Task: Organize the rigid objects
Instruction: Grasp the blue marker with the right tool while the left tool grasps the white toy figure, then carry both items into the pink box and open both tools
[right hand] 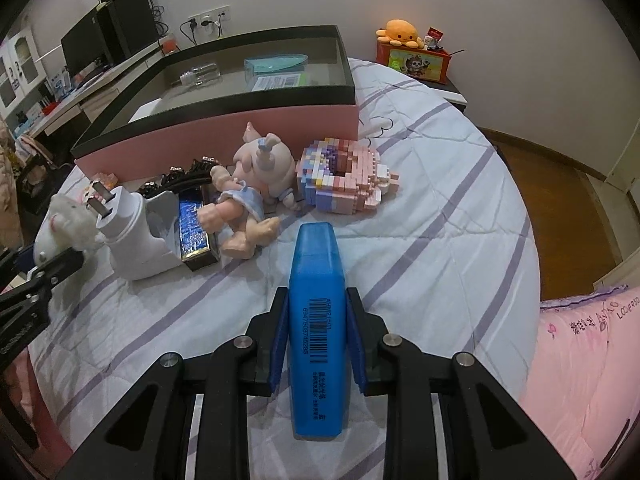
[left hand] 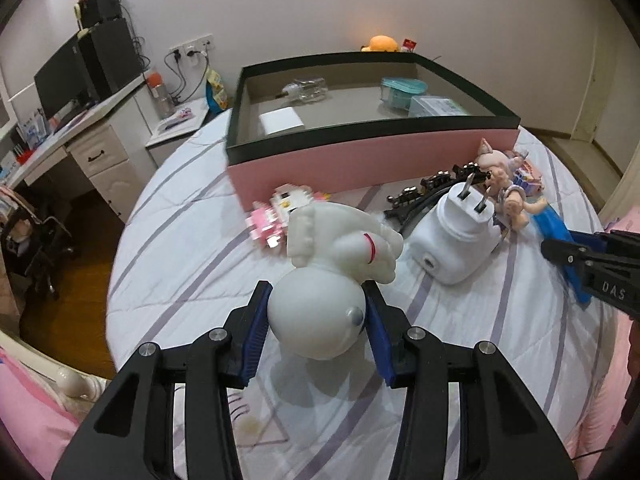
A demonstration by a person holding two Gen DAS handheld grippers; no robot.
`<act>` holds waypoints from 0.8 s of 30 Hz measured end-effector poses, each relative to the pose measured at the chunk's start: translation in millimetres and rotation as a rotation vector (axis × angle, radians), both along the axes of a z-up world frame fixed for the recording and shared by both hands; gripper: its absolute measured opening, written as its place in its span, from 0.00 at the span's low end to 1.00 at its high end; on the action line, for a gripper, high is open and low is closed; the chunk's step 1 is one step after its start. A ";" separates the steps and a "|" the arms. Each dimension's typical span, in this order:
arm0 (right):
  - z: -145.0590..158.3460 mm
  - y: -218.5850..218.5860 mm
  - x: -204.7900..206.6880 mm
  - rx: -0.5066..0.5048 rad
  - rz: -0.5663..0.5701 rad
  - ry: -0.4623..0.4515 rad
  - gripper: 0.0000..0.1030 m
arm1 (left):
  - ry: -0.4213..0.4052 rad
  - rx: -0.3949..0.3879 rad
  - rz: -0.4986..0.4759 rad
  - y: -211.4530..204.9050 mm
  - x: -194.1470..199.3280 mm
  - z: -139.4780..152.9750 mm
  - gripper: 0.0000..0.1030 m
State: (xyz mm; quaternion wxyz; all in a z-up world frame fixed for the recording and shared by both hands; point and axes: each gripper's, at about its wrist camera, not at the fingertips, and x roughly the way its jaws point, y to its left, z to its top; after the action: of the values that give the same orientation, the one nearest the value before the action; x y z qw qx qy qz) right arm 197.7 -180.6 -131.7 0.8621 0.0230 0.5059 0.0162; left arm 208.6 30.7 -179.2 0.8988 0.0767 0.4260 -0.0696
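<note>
My left gripper [left hand: 316, 312] is shut on the round head of a white dog figurine [left hand: 336, 276], its blue pads pressing both sides, above the striped bed cover. In the right wrist view the same figurine [right hand: 66, 220] shows at the far left. My right gripper [right hand: 316, 332] is shut on a blue highlighter marker [right hand: 317, 320], which points forward between the pads; the marker [left hand: 556, 232] also shows at the right of the left wrist view. The pink box with a dark rim [left hand: 360, 160] [right hand: 224, 136] stands behind the toys and holds several items.
On the bed lie a white plug adapter [left hand: 452, 236] [right hand: 132, 236], a pink doll [right hand: 256, 184], a pink block donut [right hand: 344, 176], a pink block toy [left hand: 276, 216], a black hair clip [left hand: 424, 196] and a blue foil bar [right hand: 194, 228]. A desk [left hand: 80, 136] stands left.
</note>
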 end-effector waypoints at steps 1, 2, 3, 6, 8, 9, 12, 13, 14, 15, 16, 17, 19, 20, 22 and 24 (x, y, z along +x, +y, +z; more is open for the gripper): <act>-0.1 -0.3 0.0 0.003 -0.003 0.000 0.26 | 0.001 0.001 0.007 1.0 1.1 -0.2 0.44; 0.0 -0.3 0.5 0.004 -0.005 -0.001 0.26 | 0.003 0.001 0.014 2.4 0.9 -0.3 0.44; 0.9 -0.3 0.4 0.007 -0.007 -0.001 0.26 | 0.005 0.002 0.024 4.0 0.9 -0.2 0.45; 8.4 -2.4 -1.8 0.025 -0.013 -0.017 0.26 | -0.001 0.004 0.038 5.3 0.1 1.4 0.44; 17.9 -4.1 -4.5 0.015 -0.022 -0.043 0.26 | -0.009 0.005 0.040 4.6 -0.8 3.5 0.44; 22.0 -5.3 -6.3 0.010 -0.024 -0.053 0.26 | -0.017 0.006 0.043 4.3 -1.7 5.9 0.44; 36.6 -6.7 -14.2 0.007 -0.030 -0.093 0.26 | -0.053 -0.001 0.053 4.6 -7.5 18.2 0.44; 43.8 -6.1 -18.1 0.003 -0.030 -0.114 0.26 | -0.067 0.001 0.054 4.4 -9.7 22.2 0.44; 51.8 -5.2 -22.4 0.000 -0.029 -0.137 0.26 | -0.084 0.001 0.055 4.2 -12.6 27.0 0.44; 58.2 -4.0 -25.8 -0.001 -0.027 -0.156 0.26 | -0.108 -0.002 0.054 4.6 -17.5 34.5 0.44; 65.5 -2.5 -29.6 -0.003 -0.023 -0.177 0.26 | -0.127 -0.003 0.055 5.1 -21.1 40.1 0.44; 74.3 -1.2 -34.3 -0.005 -0.019 -0.203 0.26 | -0.147 0.001 0.061 5.4 -24.6 45.9 0.45; 93.1 2.5 -45.0 -0.007 -0.011 -0.262 0.26 | -0.200 0.020 0.082 6.8 -32.9 59.9 0.44; 102.4 4.6 -50.5 -0.006 -0.006 -0.291 0.26 | -0.225 0.013 0.087 8.6 -37.3 68.2 0.44; 116.9 9.2 -58.6 -0.007 0.003 -0.334 0.26 | -0.265 -0.003 0.092 12.9 -44.5 81.6 0.45; 134.0 14.7 -69.9 -0.015 0.009 -0.386 0.26 | -0.319 -0.003 0.102 16.6 -54.9 96.8 0.45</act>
State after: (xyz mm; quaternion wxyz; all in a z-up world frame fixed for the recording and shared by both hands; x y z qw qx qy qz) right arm 127.8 -165.8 2.2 0.9432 0.0108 0.3314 0.0204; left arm 153.8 47.4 -82.5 0.9574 0.0635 0.2814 -0.0114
